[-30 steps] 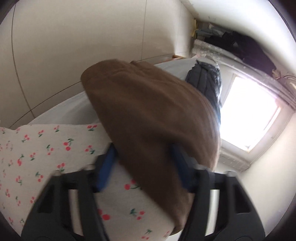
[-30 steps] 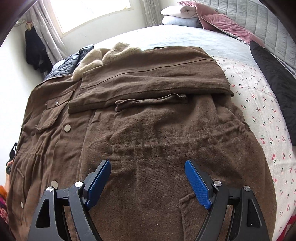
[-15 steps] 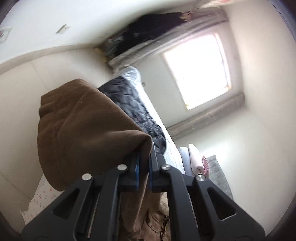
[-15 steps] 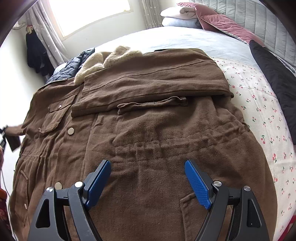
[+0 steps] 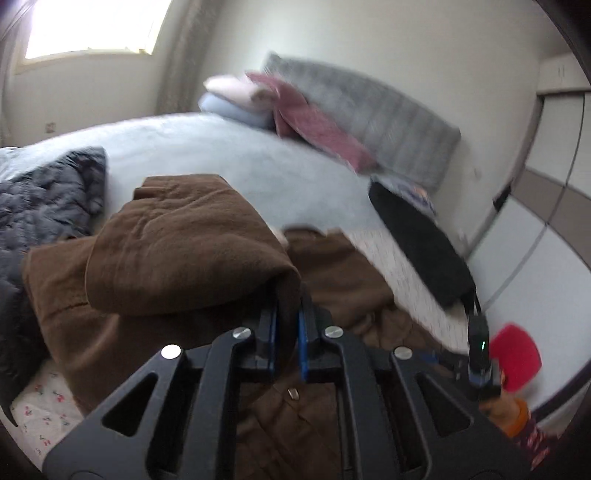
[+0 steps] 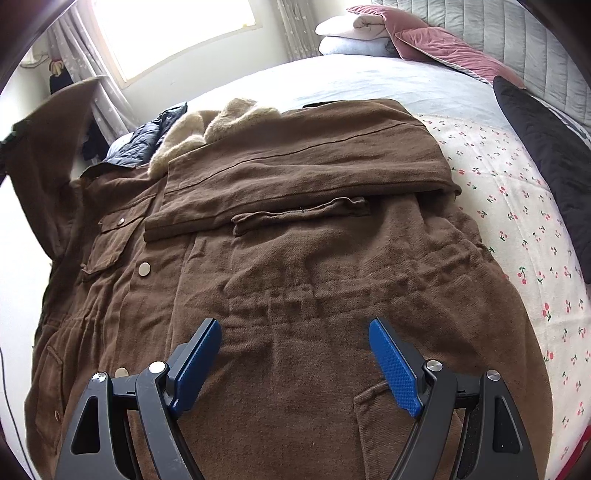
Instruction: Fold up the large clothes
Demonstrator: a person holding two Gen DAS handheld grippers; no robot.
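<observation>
A large brown coat (image 6: 295, 258) with a cream fleece collar (image 6: 207, 129) lies spread on the bed, its right sleeve folded across the chest. My left gripper (image 5: 286, 317) is shut on the brown left sleeve (image 5: 177, 251) and holds it lifted above the coat; the raised sleeve also shows at the left of the right wrist view (image 6: 48, 155). My right gripper (image 6: 295, 354) is open and empty, hovering over the coat's lower half.
The bed has a cherry-print sheet (image 6: 517, 206) and a pale blue cover (image 6: 369, 81). A dark quilted jacket (image 5: 40, 206) lies beyond the coat. A black garment (image 6: 546, 147) lies at the right. Pillows (image 6: 369, 33) and a grey headboard (image 6: 517, 40) stand at the far end.
My left gripper closed on the sleeve, then swung round with it from facing the wall and window to facing over the bed. The right gripper stayed open and nearly still.
</observation>
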